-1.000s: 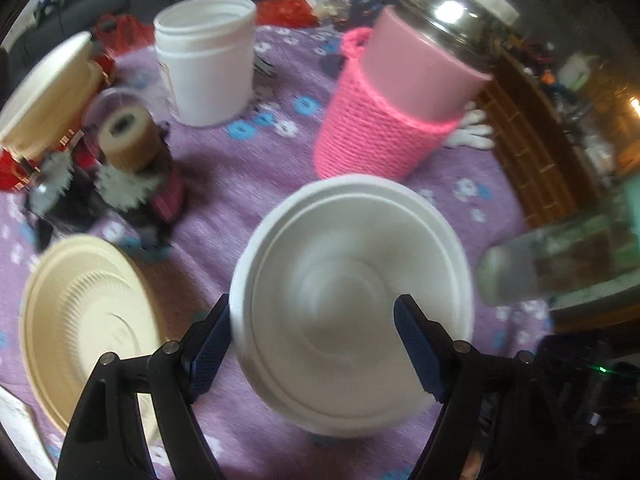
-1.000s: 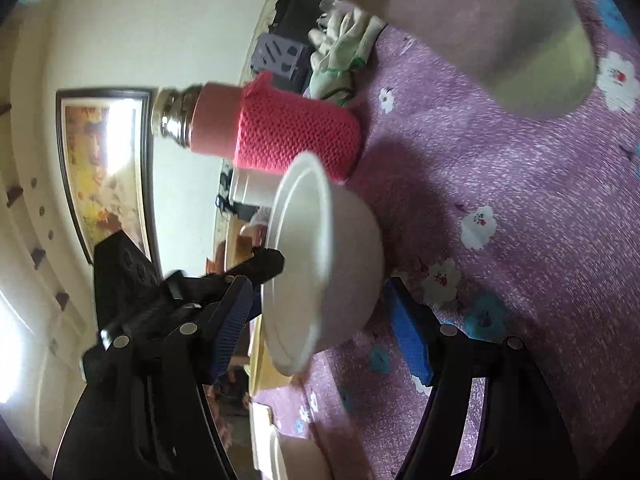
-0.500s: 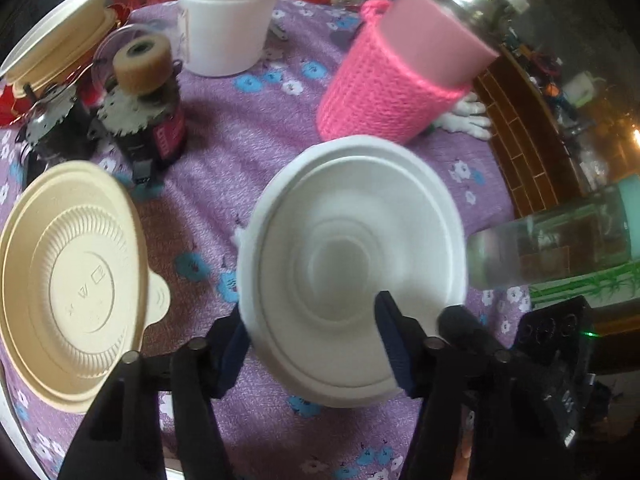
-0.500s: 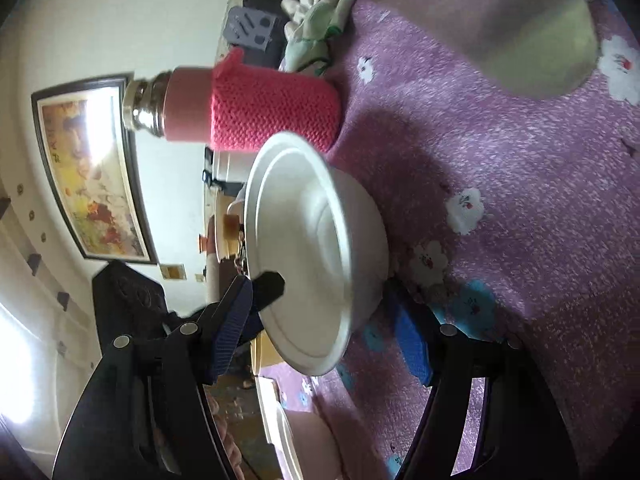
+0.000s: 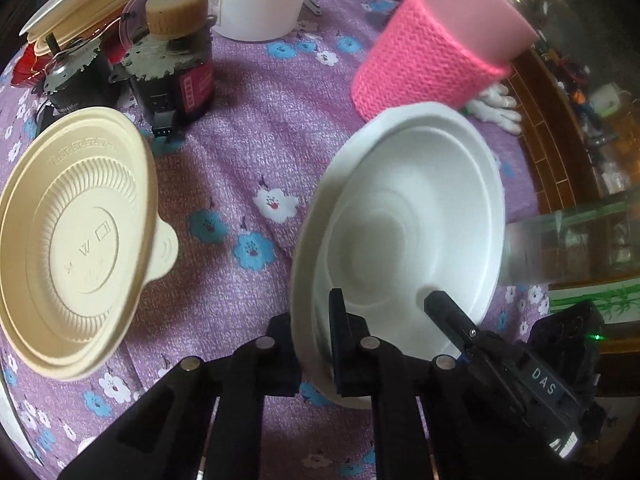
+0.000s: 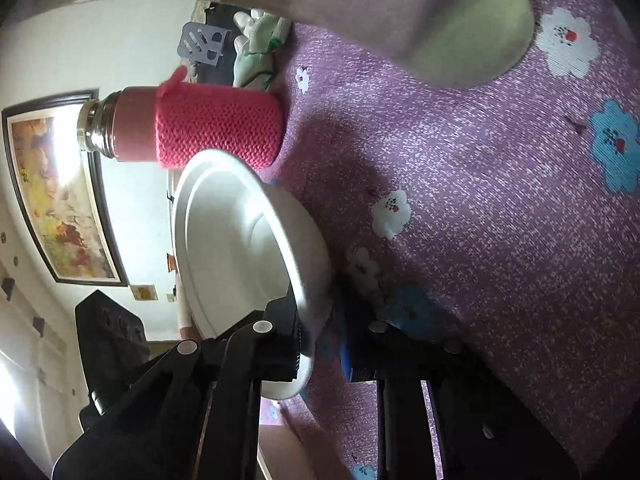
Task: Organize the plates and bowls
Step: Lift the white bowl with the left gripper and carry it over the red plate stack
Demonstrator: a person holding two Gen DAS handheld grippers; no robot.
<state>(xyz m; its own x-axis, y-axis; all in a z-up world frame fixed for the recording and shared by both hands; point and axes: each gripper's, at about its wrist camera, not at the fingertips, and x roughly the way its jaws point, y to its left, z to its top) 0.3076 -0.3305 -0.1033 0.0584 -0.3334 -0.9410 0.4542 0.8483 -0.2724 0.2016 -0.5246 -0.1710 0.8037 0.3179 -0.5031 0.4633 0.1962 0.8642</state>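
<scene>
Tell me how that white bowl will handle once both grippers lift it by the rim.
The white bowl looks thin and moulded, so probably light and somewhat flexible. Both grippers pinch only its rim, left gripper and right gripper, so the wall may bend. It already sits tilted on the purple tablecloth, so it could pivot.

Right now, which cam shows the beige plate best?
Left wrist: the beige plate shows nearly whole, ribbed inside and tab visible, lying on the purple cloth left of the white bowl. Right wrist doesn't show it clearly; the bowl fills its centre.
</scene>
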